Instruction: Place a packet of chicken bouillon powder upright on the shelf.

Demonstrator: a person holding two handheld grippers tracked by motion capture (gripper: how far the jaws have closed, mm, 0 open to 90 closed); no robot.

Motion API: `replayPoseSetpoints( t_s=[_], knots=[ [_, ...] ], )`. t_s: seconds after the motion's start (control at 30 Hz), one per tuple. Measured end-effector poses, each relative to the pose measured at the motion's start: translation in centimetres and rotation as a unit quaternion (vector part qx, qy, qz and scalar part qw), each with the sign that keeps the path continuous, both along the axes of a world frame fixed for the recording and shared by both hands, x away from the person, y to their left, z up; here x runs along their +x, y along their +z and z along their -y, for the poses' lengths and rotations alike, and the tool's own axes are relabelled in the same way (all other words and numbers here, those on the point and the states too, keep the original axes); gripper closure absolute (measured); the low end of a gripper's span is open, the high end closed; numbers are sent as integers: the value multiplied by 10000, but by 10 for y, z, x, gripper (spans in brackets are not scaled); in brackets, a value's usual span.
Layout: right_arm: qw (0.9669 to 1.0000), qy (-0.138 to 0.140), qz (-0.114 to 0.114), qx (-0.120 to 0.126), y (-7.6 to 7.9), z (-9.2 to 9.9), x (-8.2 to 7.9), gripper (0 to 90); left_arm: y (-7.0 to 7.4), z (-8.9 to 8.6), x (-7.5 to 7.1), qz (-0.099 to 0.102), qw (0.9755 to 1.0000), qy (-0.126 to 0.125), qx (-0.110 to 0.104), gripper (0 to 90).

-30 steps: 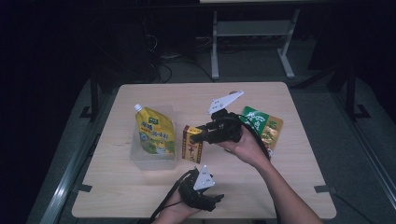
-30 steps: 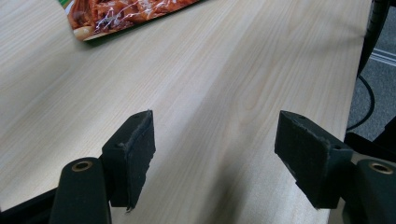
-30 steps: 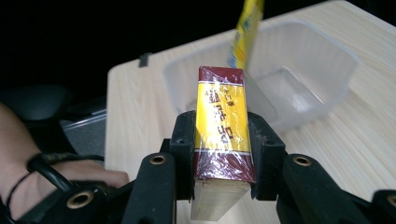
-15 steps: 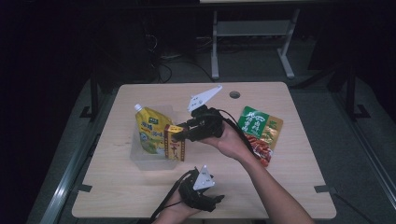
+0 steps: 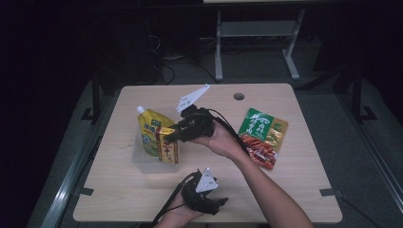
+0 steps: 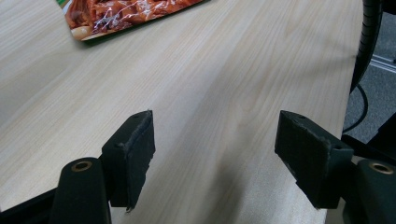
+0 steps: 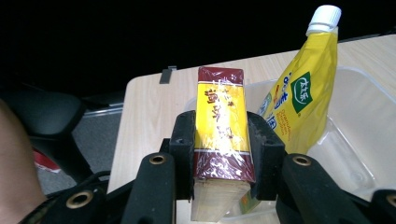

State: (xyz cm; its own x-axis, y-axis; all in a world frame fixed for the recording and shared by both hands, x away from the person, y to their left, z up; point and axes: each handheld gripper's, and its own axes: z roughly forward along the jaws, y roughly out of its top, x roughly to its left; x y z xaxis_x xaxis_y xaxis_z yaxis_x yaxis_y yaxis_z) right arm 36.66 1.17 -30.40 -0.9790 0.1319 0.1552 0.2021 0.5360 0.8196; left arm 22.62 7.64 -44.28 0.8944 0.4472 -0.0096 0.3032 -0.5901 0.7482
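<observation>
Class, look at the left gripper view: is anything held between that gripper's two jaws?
No. The left gripper has its jaws standing wide apart, with bare wooden table between them.

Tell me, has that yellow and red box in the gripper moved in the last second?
Yes. The box, clamped in the right gripper, went left in the high view, from near the green packet to the clear bin beside the yellow pouch.

The green and red snack packet (image 5: pixel 260 137) lies flat on the wooden table (image 5: pixel 294 190), well to the right of the table's round hole (image 5: pixel 239 96) and nearer the person. Beyond the table's far edge, a grey metal stand (image 5: pixel 256 35) rests on the dark floor, with black cables (image 5: pixel 166 66) to its left.
</observation>
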Motion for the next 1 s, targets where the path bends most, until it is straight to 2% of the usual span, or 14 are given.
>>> replayPoseSetpoints(
  t_s=[0.03, 0.37, 0.47, 0.67, 0.87, 1.0],
  knots=[
    [10000, 9, 71, -43, -1, -2, 1, 669, 0, 0, 0, 3, 10000, -2, -2, 282],
    [9998, -15, 171, -121, -4, -15, 6, 669, 1, 0, 0, 10, 10000, -21, -26, 282],
    [9999, -4, 121, -116, -6, -18, 7, 669, 1, -2, 1, 36, 10000, -36, 9, 282],
    [9995, 37, 184, -250, -10, -24, 7, 668, 1, -1, 1, 28, 10000, -29, 14, 282],
    [9996, 66, 93, -252, -16, -30, 9, 668, 1, -2, 1, 8, 10000, -17, -17, 281],
    [9992, 66, 107, -374, -20, -35, 8, 668, 1, -2, 1, -22, 10000, 5, -63, 280]
  ],
)
